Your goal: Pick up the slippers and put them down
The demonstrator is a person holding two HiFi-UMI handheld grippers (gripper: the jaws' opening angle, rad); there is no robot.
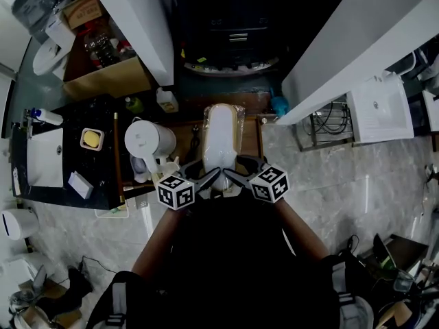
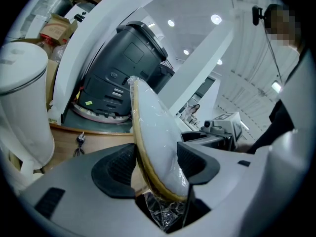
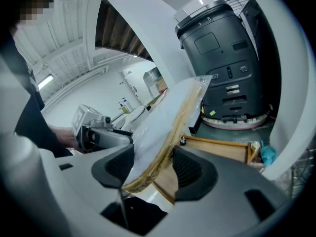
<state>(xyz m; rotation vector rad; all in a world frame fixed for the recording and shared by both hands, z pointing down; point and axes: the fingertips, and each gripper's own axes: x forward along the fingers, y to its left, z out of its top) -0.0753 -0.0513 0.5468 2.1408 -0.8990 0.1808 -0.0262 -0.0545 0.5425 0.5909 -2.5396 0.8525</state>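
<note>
Found the left tool [image 2: 155, 166] closest in, pads pressed on both sides of the slippers [image 2: 153, 127] near the heel end, jaws well apart to take the thick wrapped pair. Found the right tool [image 3: 153, 169] doing the same from the other flank: spread wide, yet closed on that same pair, white face against one pad and tan sole edge against the other. Placed the pair above the wooden desk [image 1: 251, 142], toe end pointing away from the person. Judged the two-sided pinch as a way to stop a long, soft bundle sagging or twisting. Got the layout from the head view alone: broad white face of the pair, both tools side by side at its near end, white lidded container [image 1: 147, 141] just left of it. Got from the tool views alone the edge-on profile, the pad contact, the crumpled plastic wrap [image 2: 163, 214] bunched in the throat, and the dark machine [image 3: 222, 58] beyond the desk. Could not confirm clearance over the desk from the head view. Judged put-down not yet done.
</note>
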